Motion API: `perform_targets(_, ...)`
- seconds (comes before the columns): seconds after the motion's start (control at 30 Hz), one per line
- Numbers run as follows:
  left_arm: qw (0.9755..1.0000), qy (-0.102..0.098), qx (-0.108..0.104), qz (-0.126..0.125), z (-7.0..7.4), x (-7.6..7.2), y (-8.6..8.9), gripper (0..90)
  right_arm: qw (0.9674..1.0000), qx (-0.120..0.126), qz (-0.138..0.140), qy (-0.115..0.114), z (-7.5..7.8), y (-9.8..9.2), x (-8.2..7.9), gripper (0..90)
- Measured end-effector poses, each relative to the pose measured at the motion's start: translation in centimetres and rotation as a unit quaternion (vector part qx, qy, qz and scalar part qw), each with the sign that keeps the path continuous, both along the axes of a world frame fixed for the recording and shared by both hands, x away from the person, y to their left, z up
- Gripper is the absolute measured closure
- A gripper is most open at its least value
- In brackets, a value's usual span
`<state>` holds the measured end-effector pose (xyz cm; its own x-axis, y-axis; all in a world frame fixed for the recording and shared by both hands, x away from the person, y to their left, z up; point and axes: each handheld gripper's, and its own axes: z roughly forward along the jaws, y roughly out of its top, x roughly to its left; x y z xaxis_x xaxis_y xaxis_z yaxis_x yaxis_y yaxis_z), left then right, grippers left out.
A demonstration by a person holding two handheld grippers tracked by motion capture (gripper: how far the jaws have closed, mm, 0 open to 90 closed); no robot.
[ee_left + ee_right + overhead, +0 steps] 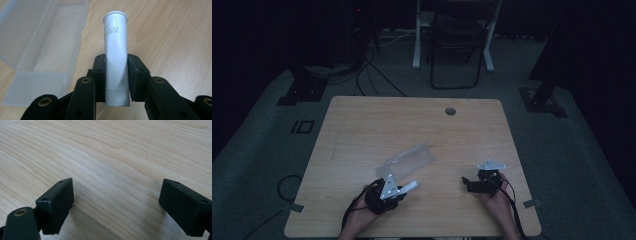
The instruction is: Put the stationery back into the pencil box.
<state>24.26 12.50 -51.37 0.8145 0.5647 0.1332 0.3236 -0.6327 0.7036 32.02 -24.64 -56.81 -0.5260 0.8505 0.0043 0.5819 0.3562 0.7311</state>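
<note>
Left gripper [117, 75], frame bottom: pads clamp a white plastic squeeze tube [115, 50] mid-body, apparently for the clear plastic box [42, 37] upper left; right gripper [116, 202] jaws wide, empty.

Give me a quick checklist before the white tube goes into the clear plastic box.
1. Left gripper shut on the white tube: ok, pads press both sides.
2. Tube sits straight in the grip: not ok, it leans slightly.
3. Clear plastic box is open: ok, lid lies flat on the table.
4. Box inside free of other things: ok.
5. Right gripper free to steady the box: ok, jaws open over bare wood.
6. Tube's cap secure: cannot tell.
</note>
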Motion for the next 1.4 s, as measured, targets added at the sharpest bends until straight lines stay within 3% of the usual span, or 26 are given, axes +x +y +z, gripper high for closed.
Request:
perform_targets(0.7, 0.9994, -0.032, -0.010, 0.000, 2.3, 0.3, 0.0, 70.8, 1.0000, 0.000, 0.000, 0.000, 0.0, 0.0, 0.0, 12.5)
perform_targets(1.4, 0.9968, -0.079, -0.015, 0.001, 5.9, 1.2, -0.1, 70.8, 1.0000, 0.000, 0.000, 0.000, 0.0, 0.0, 0.0, 12.5)
